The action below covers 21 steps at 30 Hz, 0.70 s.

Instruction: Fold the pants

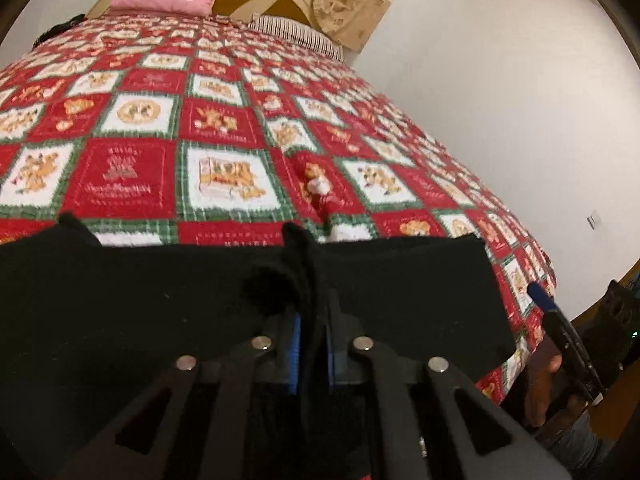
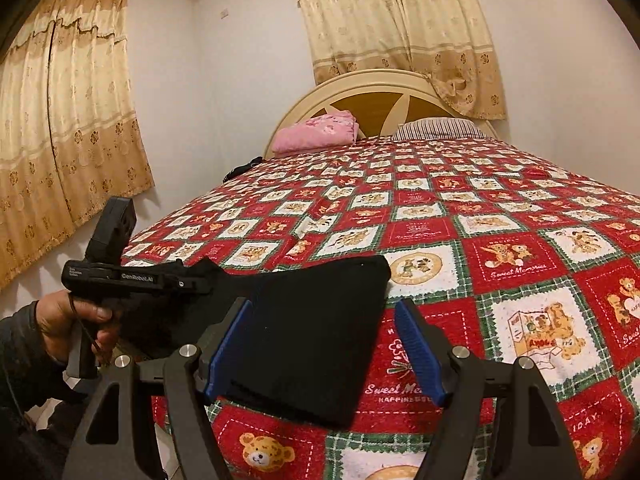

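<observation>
The black pants (image 2: 308, 336) lie folded into a compact dark slab at the near corner of the bed; they also show in the left wrist view (image 1: 160, 300). My left gripper (image 1: 312, 320) is shut on a bunched edge of the pants, its blue pads pinching the cloth. From the right wrist view it (image 2: 200, 276) enters from the left, gripping the pants' left edge. My right gripper (image 2: 324, 320) is open, its blue pads either side of the pants' near right part, just above them, holding nothing. It shows at the right edge of the left wrist view (image 1: 544, 300).
The bed carries a red, white and green teddy-bear quilt (image 2: 500, 248). A pink folded cloth (image 2: 316, 132) and a striped pillow (image 2: 436, 128) lie by the cream headboard (image 2: 372, 88). Curtains (image 2: 68, 128) hang on the left wall and behind the bed. A white wall (image 1: 500, 100) runs beside the bed.
</observation>
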{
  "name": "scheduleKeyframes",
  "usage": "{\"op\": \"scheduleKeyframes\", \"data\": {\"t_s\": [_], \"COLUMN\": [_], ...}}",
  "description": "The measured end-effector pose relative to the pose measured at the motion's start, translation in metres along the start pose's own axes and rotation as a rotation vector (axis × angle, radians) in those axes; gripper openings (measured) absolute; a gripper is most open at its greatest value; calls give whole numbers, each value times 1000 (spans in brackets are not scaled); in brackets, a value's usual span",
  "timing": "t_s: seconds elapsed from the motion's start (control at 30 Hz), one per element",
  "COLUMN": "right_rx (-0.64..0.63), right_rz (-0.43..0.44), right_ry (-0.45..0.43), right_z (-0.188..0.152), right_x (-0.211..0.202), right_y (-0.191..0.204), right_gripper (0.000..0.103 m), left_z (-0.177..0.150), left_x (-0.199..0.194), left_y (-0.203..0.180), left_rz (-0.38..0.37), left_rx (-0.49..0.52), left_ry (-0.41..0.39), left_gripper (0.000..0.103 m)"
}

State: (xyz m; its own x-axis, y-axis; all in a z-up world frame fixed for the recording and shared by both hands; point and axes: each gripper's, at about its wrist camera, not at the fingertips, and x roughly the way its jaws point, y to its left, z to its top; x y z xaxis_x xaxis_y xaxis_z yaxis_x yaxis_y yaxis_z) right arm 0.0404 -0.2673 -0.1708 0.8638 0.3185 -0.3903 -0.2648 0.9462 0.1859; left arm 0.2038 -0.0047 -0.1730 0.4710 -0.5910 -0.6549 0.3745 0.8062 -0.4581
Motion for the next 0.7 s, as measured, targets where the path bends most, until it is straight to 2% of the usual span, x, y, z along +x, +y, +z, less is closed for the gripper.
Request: {"op": "scheduleKeyframes", "data": {"t_s": [0.1,0.2,0.33,0.47,0.53,0.7], "right_rx": [2,-1,-20,-57,-64,-123], "right_rz": [-2,0,6,20,47,134], "right_ry": [-4,-2,9,12,9,42], "right_z": [0,0,-1,-3,-3,-7], "right_x": [0,0,2,2,0,4], "right_y": [-1,0,4,12,17,38], "right_gripper": [74,74,74,75,75,75], "left_z": [4,4,-4,-10,-9,-13], "left_x": [-18,-29,-12,-7,-9,-16], "left_y": [4,16,28,28,25,21], "left_rz": [11,43,85,101,117,183], "left_rx": [-10,-27,-41,-36,-24,22], "left_ry": [-32,-27,29,19,15,-12], "left_gripper": [10,10,10,12,16,50]}}
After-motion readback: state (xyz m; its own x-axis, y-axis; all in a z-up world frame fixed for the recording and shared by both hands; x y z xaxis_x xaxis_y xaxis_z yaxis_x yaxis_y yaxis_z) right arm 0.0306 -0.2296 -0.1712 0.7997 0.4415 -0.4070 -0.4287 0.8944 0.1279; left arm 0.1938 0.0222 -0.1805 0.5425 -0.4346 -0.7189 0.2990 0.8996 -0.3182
